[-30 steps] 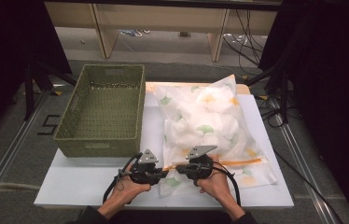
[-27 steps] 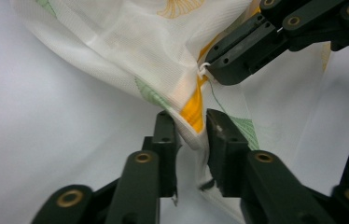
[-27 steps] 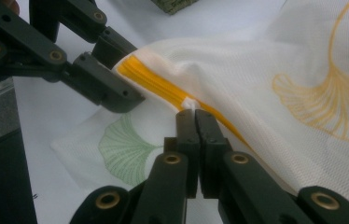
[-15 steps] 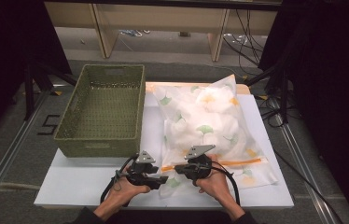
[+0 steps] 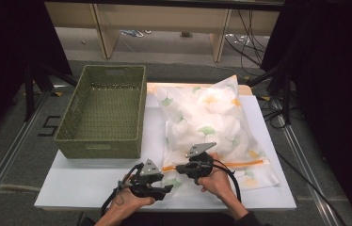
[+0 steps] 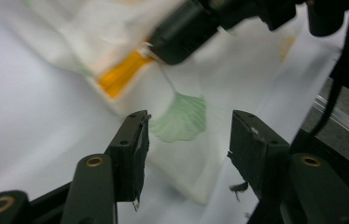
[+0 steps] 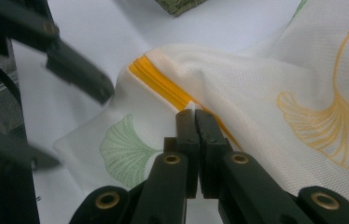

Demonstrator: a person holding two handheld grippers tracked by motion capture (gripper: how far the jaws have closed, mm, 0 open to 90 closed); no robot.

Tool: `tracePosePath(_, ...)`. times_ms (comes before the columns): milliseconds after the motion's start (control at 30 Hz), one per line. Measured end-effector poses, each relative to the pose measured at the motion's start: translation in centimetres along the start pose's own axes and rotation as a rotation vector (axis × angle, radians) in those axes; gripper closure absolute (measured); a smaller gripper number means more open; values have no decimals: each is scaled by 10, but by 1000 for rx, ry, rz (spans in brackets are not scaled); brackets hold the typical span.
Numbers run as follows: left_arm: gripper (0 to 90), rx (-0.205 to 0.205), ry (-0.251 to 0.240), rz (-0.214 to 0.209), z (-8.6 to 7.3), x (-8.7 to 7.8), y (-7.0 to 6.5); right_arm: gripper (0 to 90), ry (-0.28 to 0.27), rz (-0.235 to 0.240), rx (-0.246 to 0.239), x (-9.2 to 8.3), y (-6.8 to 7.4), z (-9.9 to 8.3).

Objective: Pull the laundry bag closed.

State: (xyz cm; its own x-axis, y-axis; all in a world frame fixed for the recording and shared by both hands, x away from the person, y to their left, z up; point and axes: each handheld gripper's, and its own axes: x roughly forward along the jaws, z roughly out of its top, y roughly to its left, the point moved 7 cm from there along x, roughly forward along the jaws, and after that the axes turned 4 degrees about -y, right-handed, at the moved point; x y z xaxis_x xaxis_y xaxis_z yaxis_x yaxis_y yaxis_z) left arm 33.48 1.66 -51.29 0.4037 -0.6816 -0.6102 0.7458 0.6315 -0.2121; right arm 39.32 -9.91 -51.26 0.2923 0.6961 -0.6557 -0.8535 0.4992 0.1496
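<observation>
A white mesh bag [image 5: 207, 117] printed with ginkgo leaves lies on the white table [image 5: 84, 183], with an orange zipper [image 5: 240, 164] along its near end. My right gripper [image 5: 180, 167] is shut on that zipper [image 7: 158, 81], its jaws [image 7: 195, 114] pressed together on the orange strip. My left gripper [image 5: 167, 188] sits just left of the bag's near corner. Its jaws [image 6: 189, 126] have just opened and eased slightly back. They stand apart, pressing on nothing, with the bag's green leaf corner [image 6: 182, 121] beyond them.
A green woven basket [image 5: 103, 108] stands empty on the left of the table, beside the bag. Bare table surface stretches along the near edge at the left. Cables and table legs lie on the floor behind.
My left gripper has let go of the bag's edge, opened, and drawn back toward the near edge of the table. The right gripper stays where it was on the zipper.
</observation>
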Motion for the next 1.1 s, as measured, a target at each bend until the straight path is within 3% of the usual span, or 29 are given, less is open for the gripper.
tracePosePath(133,467,45,0,-8,2,14,-9,900,3,12,3,-2,-1,4)
tracePosePath(167,548,64,0,16,3,17,-9,900,4,14,17,-3,-1,5)
tracePosePath(200,548,65,-9,-7,4,21,-12,900,4,14,17,-3,-1,5)
tracePosePath(233,604,86,-9,41,6,24,-6,900,4,24,7,-2,-2,5)
tracePosePath(267,604,79,-15,26,6,26,-6,900,4,24,7,-2,-2,5)
tracePosePath(300,664,69,-21,8,6,29,-7,900,6,24,11,-2,-2,5)
tracePosePath(333,713,102,-30,42,8,30,-1,900,7,28,0,-2,-2,5)
tracePosePath(367,745,61,-19,5,7,34,-3,900,9,32,-1,-1,-1,5)
tracePosePath(400,786,51,-16,7,6,37,-1,900,6,26,-3,-1,-2,5)
tracePosePath(433,788,65,-13,15,6,38,1,900,18,28,0,-1,-1,5)
tracePosePath(500,783,47,-18,17,6,42,2,900,18,25,-12,-1,-2,4)
tracePosePath(533,810,77,1,38,5,41,4,900,22,26,-16,-1,-1,4)
tracePosePath(633,885,85,-2,43,7,44,5,900,28,34,-9,-1,0,4)
tracePosePath(733,888,69,1,36,4,49,9,900,28,27,-21,-1,-1,3)
tracePosePath(800,889,32,-14,31,6,50,9,900,26,20,-19,-1,0,3)
tracePosePath(933,890,75,-15,39,5,50,10,900,31,19,-22,0,0,3)
tracePosePath(1033,891,62,-41,50,4,51,9,900,34,21,-27,3,1,4)
tracePosePath(1067,891,60,-12,44,2,49,9,900,35,22,-30,4,2,4)
tracePosePath(1100,891,54,-37,54,2,51,7,900,36,26,-34,5,3,5)
